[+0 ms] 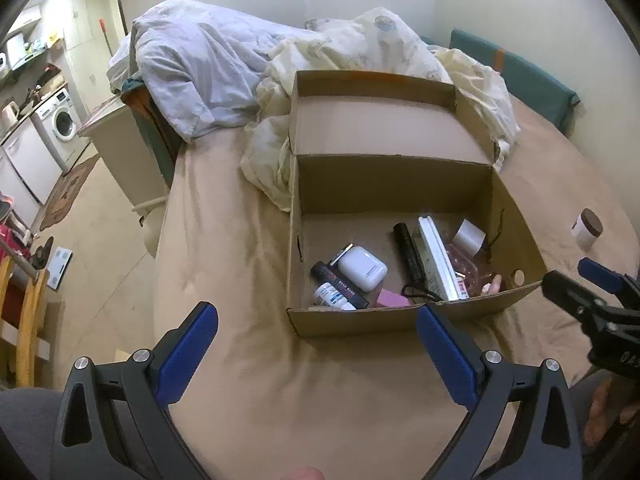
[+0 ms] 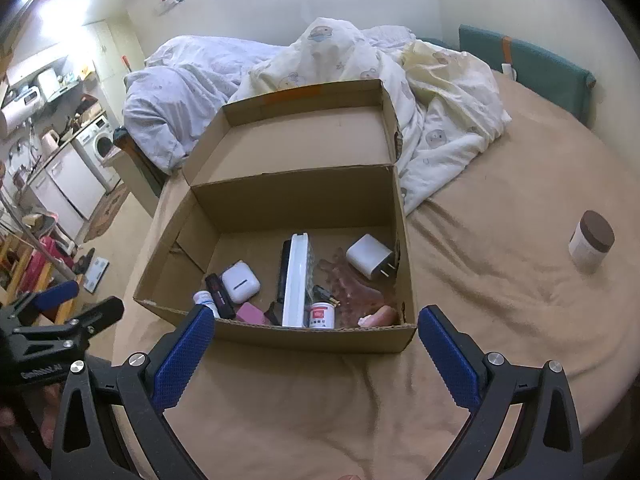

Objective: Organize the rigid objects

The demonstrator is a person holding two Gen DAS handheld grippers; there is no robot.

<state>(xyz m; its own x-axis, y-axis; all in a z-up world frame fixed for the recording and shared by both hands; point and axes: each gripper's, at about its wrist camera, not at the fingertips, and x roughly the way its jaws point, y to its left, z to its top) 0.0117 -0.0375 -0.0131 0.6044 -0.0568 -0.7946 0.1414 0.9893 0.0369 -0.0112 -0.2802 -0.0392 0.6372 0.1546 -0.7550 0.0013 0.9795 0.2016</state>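
Observation:
An open cardboard box [image 1: 408, 318] [image 2: 280, 334] stands on the tan bed. It holds several small items: a white earbud case [image 1: 363, 268] [image 2: 240, 281], a black flashlight [image 1: 410, 254], a long white flat box [image 1: 438, 258] [image 2: 297, 280], a white charger plug [image 2: 370, 261], small bottles [image 1: 331, 297] [image 2: 322, 315] and a pink block [image 1: 392, 300] [image 2: 252, 314]. A white jar with a brown lid [image 1: 587, 229] [image 2: 592, 241] stands on the bed right of the box. My left gripper [image 1: 318, 350] is open and empty before the box. My right gripper [image 2: 316, 356] is open and empty too.
Crumpled white and cream bedding [image 1: 280, 64] [image 2: 360, 80] lies behind the box. The box lid [image 1: 380, 128] [image 2: 296, 140] lies open behind it. The bed's left edge drops to the floor [image 1: 100, 240], with a washing machine [image 1: 60, 124] and a chair [image 1: 24, 320] beyond.

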